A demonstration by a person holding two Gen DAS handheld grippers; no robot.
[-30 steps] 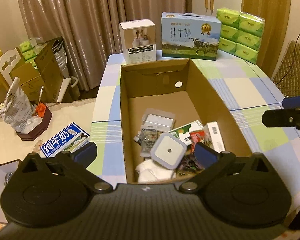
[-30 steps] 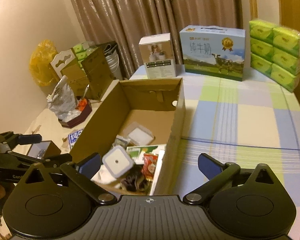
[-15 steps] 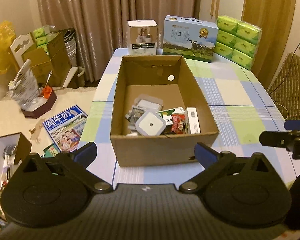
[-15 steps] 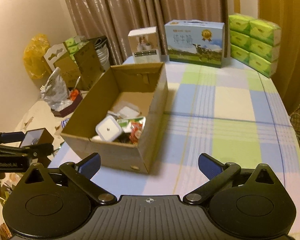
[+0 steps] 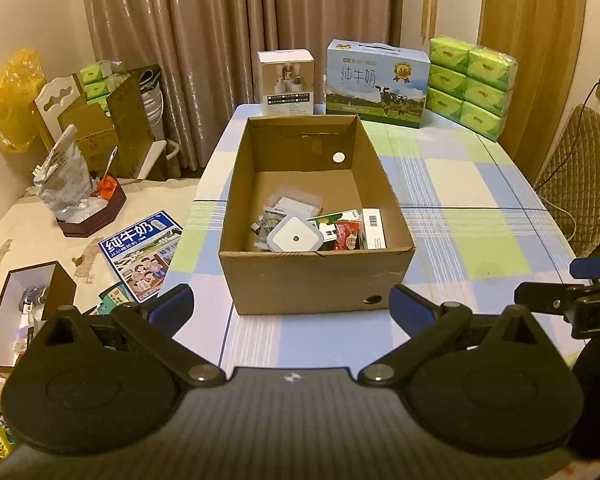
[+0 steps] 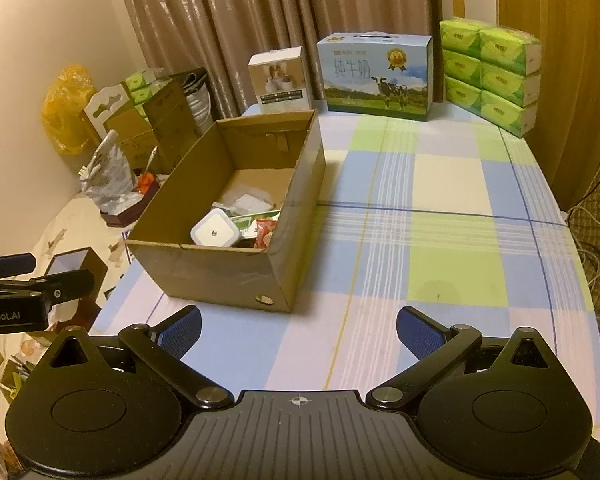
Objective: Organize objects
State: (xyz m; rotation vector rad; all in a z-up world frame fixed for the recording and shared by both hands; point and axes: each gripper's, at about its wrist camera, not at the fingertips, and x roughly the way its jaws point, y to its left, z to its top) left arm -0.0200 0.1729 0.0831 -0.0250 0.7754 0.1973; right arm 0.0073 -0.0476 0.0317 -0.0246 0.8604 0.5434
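An open cardboard box (image 5: 312, 280) (image 6: 212, 272) stands on the checked tablecloth. Inside lie several small items: a white square device (image 5: 294, 238) (image 6: 215, 233), a red snack packet (image 5: 347, 236) (image 6: 265, 232), a white barcode box (image 5: 374, 228) and clear plastic packets (image 5: 296, 205). My left gripper (image 5: 292, 304) hovers open in front of the box's near wall, nothing between its fingers. My right gripper (image 6: 298, 326) is open too, empty, over the cloth to the right of the box's near corner.
At the table's (image 6: 440, 240) far edge stand a white carton (image 5: 286, 82), a blue milk case (image 5: 376, 80) and stacked green tissue packs (image 5: 470, 84). A second table on the left holds a milk leaflet (image 5: 140, 254), a foil bag (image 5: 62, 176) and a dark open box (image 5: 28, 312).
Both grippers have drawn back and up from the box; a second ago they hung just over its contents. Now the whole box is seen from the front. Both stayed open.
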